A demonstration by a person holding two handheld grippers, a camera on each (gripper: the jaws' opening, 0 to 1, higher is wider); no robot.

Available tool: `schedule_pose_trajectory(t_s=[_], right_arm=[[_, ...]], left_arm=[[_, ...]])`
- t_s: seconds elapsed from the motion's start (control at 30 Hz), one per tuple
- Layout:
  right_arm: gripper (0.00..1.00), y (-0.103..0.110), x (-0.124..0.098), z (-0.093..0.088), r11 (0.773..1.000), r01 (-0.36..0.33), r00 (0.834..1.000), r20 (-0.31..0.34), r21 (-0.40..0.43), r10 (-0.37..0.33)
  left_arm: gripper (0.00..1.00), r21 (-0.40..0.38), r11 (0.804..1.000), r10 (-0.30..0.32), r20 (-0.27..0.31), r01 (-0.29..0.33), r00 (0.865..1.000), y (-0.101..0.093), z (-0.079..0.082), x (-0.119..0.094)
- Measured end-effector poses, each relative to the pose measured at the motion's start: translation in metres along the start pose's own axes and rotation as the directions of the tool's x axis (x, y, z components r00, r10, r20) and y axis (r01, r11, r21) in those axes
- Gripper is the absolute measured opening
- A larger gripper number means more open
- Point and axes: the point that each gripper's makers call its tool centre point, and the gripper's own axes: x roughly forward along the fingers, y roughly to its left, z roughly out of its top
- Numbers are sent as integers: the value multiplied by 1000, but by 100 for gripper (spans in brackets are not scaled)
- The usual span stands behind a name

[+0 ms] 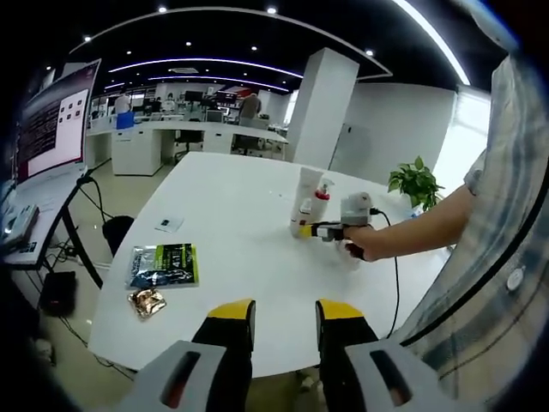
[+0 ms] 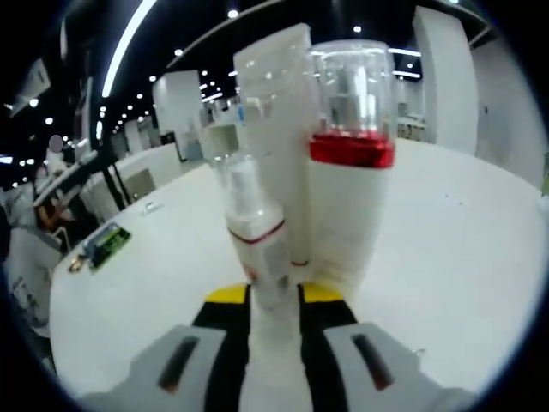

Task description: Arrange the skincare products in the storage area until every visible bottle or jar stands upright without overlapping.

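On the white table (image 1: 232,215) three skincare products stand close together. They are a tall white tube (image 1: 309,183), a white bottle with a red band and clear cap (image 1: 321,201), and a small white bottle (image 1: 302,220). My right gripper (image 1: 313,230), held by a person's hand, reaches them from the right. In the right gripper view, the right gripper (image 2: 274,300) is shut on the small bottle (image 2: 256,225), which stands upright. The tube (image 2: 276,120) and the red-banded bottle (image 2: 352,172) stand just behind, touching it. My left gripper (image 1: 286,316) hovers open over the near table edge.
A green packet (image 1: 163,264), a gold foil packet (image 1: 147,301) and a small card (image 1: 169,224) lie on the table's left part. A potted plant (image 1: 417,182) stands beyond the far right edge. A monitor (image 1: 51,120) and desk stand at left. The person's sleeve (image 1: 497,215) fills the right.
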Motion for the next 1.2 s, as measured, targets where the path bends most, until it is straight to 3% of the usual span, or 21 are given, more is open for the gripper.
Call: schedule_pose_trajectory(t_s=[0.5,1.2], right_arm=[[20,8,-4,-4,1000,-16,1000,-24,0,16],[21,17,-56,-7,998,-42,998,-36,38,44]], left_arm=[[29,-4,1000,10,17,-10,1000,6,5,2],[29,5,999,-40,107,40,993,13,37,26]])
